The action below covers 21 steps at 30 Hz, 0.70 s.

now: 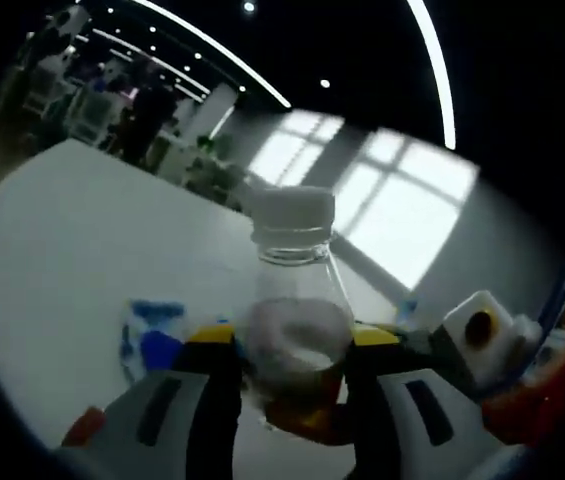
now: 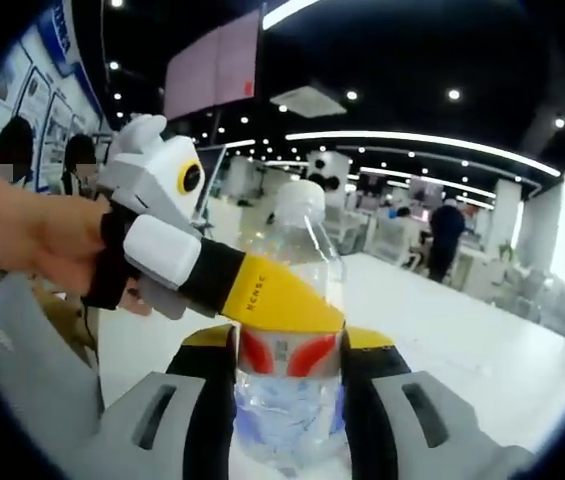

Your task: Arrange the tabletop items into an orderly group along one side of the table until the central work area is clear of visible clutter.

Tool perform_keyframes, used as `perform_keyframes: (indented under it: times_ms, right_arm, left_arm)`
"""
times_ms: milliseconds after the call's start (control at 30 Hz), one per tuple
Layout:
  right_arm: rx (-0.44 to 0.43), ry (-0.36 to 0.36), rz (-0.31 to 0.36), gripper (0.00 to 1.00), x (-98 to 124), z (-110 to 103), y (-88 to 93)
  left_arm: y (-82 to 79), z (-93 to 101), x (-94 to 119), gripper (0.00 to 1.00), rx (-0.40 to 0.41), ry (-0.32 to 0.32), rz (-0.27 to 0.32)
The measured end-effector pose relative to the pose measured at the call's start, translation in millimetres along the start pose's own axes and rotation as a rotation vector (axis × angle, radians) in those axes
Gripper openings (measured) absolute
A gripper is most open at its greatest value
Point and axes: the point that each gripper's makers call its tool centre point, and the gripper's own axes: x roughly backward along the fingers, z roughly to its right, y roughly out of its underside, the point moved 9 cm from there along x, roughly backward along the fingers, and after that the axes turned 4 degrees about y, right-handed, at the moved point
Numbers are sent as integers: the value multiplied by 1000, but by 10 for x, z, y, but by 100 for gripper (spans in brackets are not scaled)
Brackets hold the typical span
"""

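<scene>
Two grippers are both closed on one clear plastic bottle point(image 1: 295, 300), each seen from its own camera. In the left gripper view, the left gripper point(image 1: 292, 375) has its jaws, black with yellow tips, pressed against the two sides of the bottle, near the lower part of the body. The bottle stands upright between them, with a white cap point(image 1: 293, 208) on top and some amber colour at its bottom. Behind it lies the white table point(image 1: 82, 250), and on the table just left of the jaws there is a blurred blue and white thing point(image 1: 152, 335); I cannot tell what it is. At the right edge of this view the right gripper point(image 1: 482, 335) shows, white with a dark round spot.

In the right gripper view, the right gripper point(image 2: 290, 385) holds the same bottle with narrow jaws, touching the red and white label point(image 2: 287, 352). The left gripper comes in from the left, and its yellow-tipped jaw lies across the bottle above the label. A person's hand point(image 2: 32, 235) holds that gripper
</scene>
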Motion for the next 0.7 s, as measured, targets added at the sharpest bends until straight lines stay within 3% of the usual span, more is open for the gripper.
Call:
perform_keyframes:
  times_ms: [333, 467, 633, 700]
  right_arm:
    - [-12, -119, -9, 40, 33, -58, -85]
    - [-89, -227, -12, 39, 87, -13, -152]
    - [-86, -378, -81, 38, 123, 30, -193]
    - [-136, -422, -79, 39, 114, 47, -213]
  left_arm:
    - [-118, -43, 153, 37, -110, 120, -84]
    - [-186, 4, 219, 37, -138, 193, -75]
    - [-279, 4, 308, 37, -224, 254, -112]
    - [-310, 11, 347, 37, -235, 280, -124]
